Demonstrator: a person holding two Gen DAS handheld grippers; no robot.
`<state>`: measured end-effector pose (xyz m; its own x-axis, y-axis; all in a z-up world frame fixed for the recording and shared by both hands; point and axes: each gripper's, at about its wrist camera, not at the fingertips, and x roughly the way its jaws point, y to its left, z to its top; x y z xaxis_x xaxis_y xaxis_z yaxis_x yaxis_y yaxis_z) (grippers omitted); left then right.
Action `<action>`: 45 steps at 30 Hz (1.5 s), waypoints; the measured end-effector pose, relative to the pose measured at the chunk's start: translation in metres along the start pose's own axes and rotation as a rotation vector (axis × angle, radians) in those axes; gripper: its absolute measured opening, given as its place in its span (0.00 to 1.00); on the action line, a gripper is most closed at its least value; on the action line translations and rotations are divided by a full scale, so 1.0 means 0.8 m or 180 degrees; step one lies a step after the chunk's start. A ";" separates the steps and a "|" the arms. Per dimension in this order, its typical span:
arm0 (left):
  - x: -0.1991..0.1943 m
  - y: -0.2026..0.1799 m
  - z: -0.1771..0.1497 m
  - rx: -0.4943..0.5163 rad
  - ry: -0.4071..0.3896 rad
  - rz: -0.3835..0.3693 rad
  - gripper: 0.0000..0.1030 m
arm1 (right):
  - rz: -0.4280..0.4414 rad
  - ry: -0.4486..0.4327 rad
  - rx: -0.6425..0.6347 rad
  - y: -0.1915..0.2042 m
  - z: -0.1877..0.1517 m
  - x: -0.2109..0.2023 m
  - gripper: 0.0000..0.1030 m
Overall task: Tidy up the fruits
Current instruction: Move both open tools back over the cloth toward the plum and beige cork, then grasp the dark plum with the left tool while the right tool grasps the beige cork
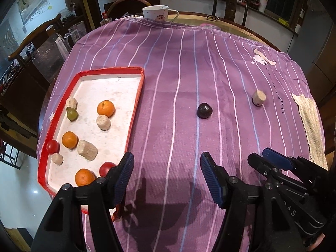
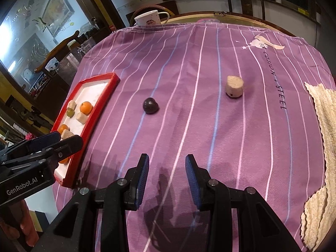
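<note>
A red-rimmed white tray (image 1: pixel 136 103) lies at the left on the purple striped cloth. It holds three oranges (image 1: pixel 106 108), two red fruits (image 1: pixel 52 146), a green fruit (image 1: pixel 72 114) and several beige chunks (image 1: pixel 87 150). A dark plum (image 1: pixel 204 110) and a beige chunk (image 1: pixel 259 98) lie loose on the cloth; both show in the right wrist view, plum (image 2: pixel 150 105), chunk (image 2: pixel 234 86). My left gripper (image 1: pixel 167 174) is open and empty beside the tray's near right corner. My right gripper (image 2: pixel 167 178) is open and empty, well short of the plum.
A white mug (image 1: pixel 156 12) stands at the table's far edge. A beige woven mat (image 2: pixel 321 147) lies at the right edge. Wooden chairs (image 1: pixel 31 42) and glassware (image 1: pixel 73 33) stand to the left off the table. The tray also shows in the right wrist view (image 2: pixel 98 113).
</note>
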<state>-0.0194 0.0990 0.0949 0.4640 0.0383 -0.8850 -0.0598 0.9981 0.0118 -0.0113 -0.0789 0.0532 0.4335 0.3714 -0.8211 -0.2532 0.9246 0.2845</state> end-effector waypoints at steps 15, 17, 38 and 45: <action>0.027 -0.020 0.002 0.0071 0.0160 0.0055 0.63 | -0.0013 0.0091 0.0106 -0.025 -0.004 0.014 0.38; 0.031 -0.023 0.001 0.0097 0.0185 0.0054 0.63 | -0.0013 0.0099 0.0135 -0.029 -0.004 0.016 0.38; 0.062 -0.028 -0.011 0.0128 0.0398 0.0041 0.64 | -0.0106 -0.0023 0.0335 -0.072 0.006 0.011 0.39; 0.074 -0.008 0.006 -0.0019 0.0287 -0.0137 0.64 | -0.0279 -0.0272 0.0328 -0.096 0.047 -0.001 0.39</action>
<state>0.0128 0.0950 0.0443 0.3849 -0.0094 -0.9229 -0.0469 0.9985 -0.0297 0.0402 -0.1468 0.0510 0.5232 0.2906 -0.8011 -0.1229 0.9560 0.2665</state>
